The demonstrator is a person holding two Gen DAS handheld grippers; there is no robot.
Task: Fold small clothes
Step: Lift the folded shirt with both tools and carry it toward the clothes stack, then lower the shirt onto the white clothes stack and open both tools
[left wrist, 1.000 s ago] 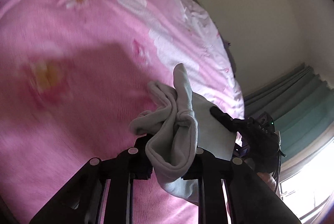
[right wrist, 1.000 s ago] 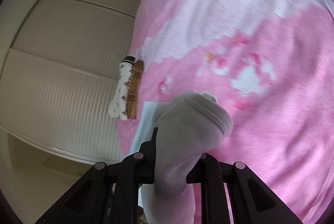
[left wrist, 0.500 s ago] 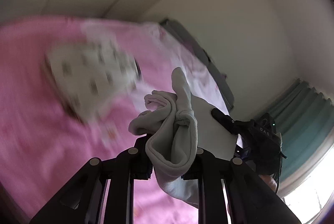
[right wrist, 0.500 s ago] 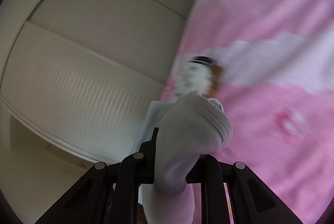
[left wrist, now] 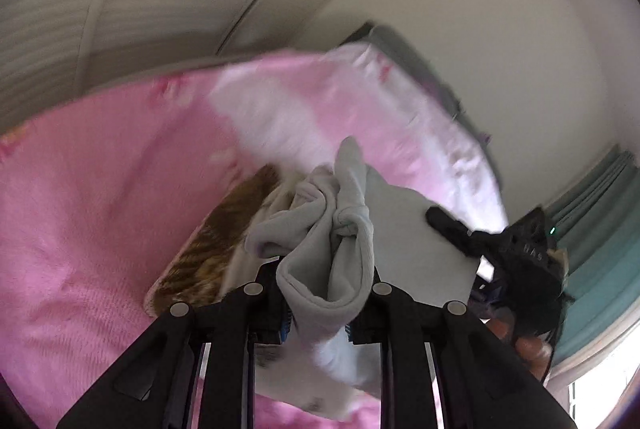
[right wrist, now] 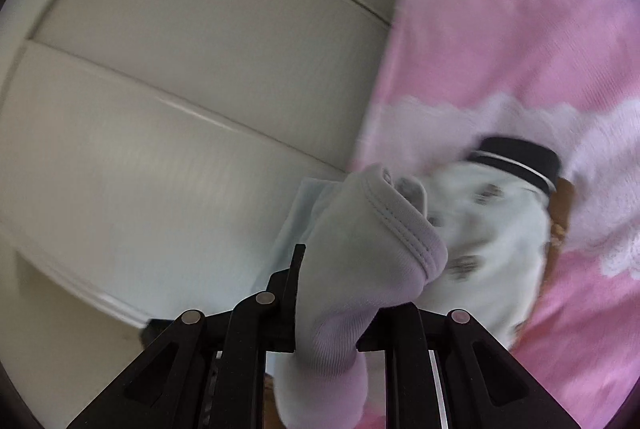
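Note:
A pale grey sock is bunched between the jaws of my left gripper, which is shut on it. The sock stretches flat to the right toward the black right gripper, with a hand under it. In the right wrist view the sock's ribbed cuff stands up from my right gripper, also shut on it. Just behind the sock lies a folded pile: a white printed garment with a dark collar on a brown checked one.
A pink floral bedspread covers the bed, and its edge runs close to cream wardrobe doors. A grey headboard or pillow is at the far end. Teal curtains and a bright window are at the right.
Both grippers have swept across the bed with the sock held between them. The folded pile, far off a second ago, now lies just behind the sock. The grips are unchanged.

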